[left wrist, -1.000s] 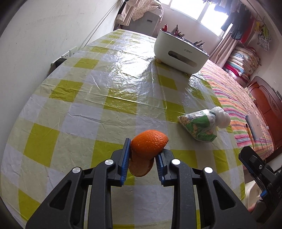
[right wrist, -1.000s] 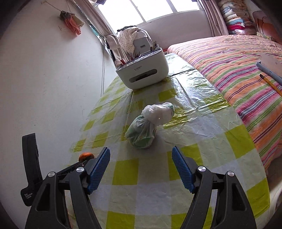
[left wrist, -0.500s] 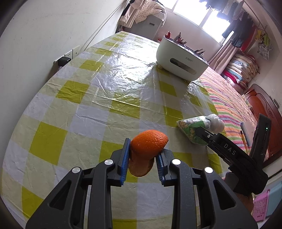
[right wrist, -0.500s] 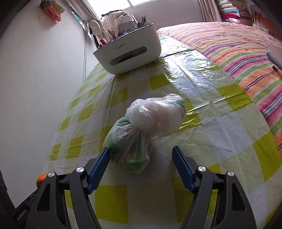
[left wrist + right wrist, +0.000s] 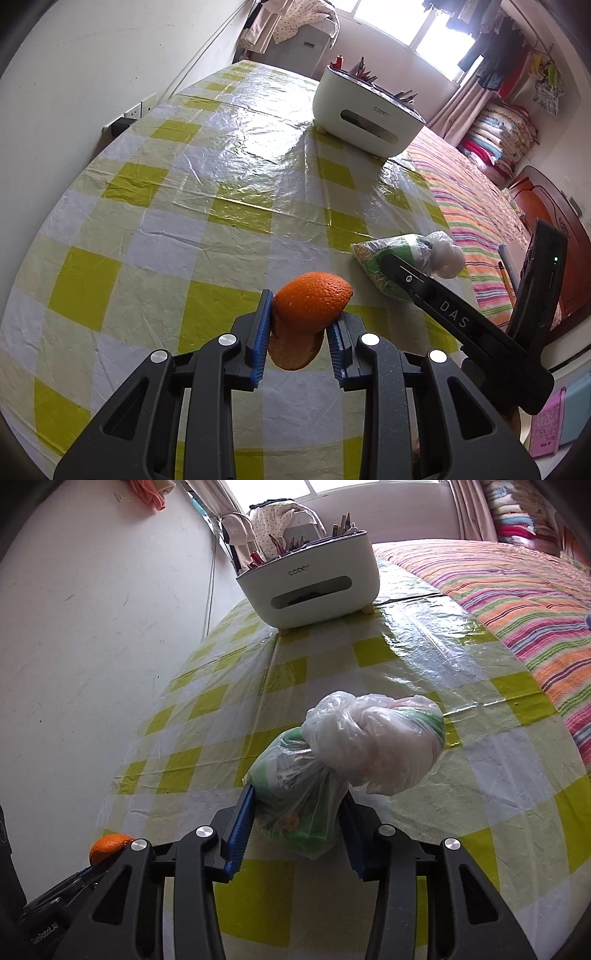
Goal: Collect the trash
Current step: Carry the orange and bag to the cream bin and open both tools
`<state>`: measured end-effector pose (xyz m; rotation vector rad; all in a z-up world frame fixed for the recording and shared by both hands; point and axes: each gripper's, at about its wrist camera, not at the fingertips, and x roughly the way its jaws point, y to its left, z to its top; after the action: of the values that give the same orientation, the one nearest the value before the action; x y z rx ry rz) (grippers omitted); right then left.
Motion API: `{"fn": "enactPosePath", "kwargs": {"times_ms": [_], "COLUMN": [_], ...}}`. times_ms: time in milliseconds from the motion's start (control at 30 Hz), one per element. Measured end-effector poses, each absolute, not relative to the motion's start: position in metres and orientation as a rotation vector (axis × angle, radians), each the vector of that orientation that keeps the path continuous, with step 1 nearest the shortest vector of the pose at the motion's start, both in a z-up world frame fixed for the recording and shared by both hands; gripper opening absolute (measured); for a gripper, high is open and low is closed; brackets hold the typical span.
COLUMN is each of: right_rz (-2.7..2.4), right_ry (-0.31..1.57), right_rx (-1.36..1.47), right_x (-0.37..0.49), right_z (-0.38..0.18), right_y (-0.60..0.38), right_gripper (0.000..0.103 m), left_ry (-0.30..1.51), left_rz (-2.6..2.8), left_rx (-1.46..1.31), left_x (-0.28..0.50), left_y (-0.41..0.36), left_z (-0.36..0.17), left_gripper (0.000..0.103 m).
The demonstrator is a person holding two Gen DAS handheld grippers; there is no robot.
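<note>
- Left gripper [image 5: 299, 343] clamped on orange peel [image 5: 310, 302] — held above the checked tablecloth [image 5: 192, 184].
- Right gripper [image 5: 295, 830] closing, blue pads pressing both sides of knotted plastic trash bag [image 5: 343, 757] — bag lying on tablecloth, knot end away from gripper.
- White organizer box [image 5: 310, 579] well beyond bag.

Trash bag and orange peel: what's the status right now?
Left gripper clamped on orange peel. Right gripper closing, trash bag between fingers. Nothing in the way.
</note>
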<state>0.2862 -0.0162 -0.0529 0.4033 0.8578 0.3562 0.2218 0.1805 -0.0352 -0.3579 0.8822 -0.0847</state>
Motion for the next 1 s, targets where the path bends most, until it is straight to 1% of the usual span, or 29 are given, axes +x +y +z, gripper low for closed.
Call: {"fn": "enactPosePath", "kwargs": {"times_ms": [433, 600, 1000], "right_rz": [0.363, 0.338, 0.279], "right_ry": [0.806, 0.783, 0.758], "right_rx": [0.468, 0.496, 0.437], "right_x": [0.223, 0.191, 0.116], "right_z": [-0.034, -0.034, -0.044], "right_y": [-0.047, -0.068, -0.102], "right_gripper": [0.043, 0.043, 0.043], "left_ry": [0.840, 0.831, 0.818], "left_rz": [-0.090, -0.090, -0.120], "left_rx": [-0.375, -0.383, -0.382], "left_x": [0.190, 0.176, 0.133], "left_y": [0.166, 0.160, 0.139], "left_z": [-0.027, -0.027, -0.028], "left_gripper": [0.027, 0.027, 0.027]}}
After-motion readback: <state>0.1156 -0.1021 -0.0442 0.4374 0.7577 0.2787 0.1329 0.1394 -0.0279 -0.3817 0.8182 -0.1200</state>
